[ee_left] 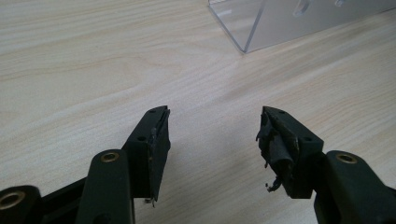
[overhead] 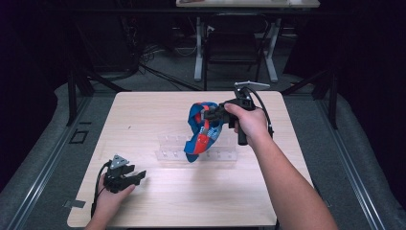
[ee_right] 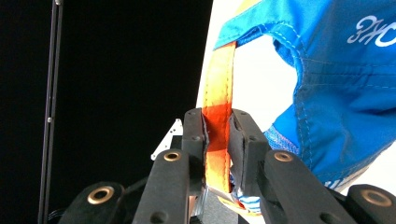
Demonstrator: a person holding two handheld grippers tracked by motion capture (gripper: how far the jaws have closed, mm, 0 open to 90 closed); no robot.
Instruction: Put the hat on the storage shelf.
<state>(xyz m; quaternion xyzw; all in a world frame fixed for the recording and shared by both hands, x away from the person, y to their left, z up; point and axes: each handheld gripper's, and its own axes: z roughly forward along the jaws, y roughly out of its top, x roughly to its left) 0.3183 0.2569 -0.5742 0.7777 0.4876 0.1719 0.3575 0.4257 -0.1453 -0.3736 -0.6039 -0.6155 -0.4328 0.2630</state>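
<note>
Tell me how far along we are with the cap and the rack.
Done: the right gripper is shut on the cap's orange strap and holds the cap lifted over the clear rack. In hand: the cap hangs against the rack's front; I cannot tell whether it touches. Left: probably hanging it on the rack and releasing. The left gripper rests open on the table.

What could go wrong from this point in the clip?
1. The right gripper pinches only the narrow orange strap of the blue cap, so the cap could slip free or swing.
2. The cap hangs against the clear acrylic rack, which looks light; it may snag or get dragged across the table.
3. The left gripper rests open, away from the rack, not steadying it.
</note>
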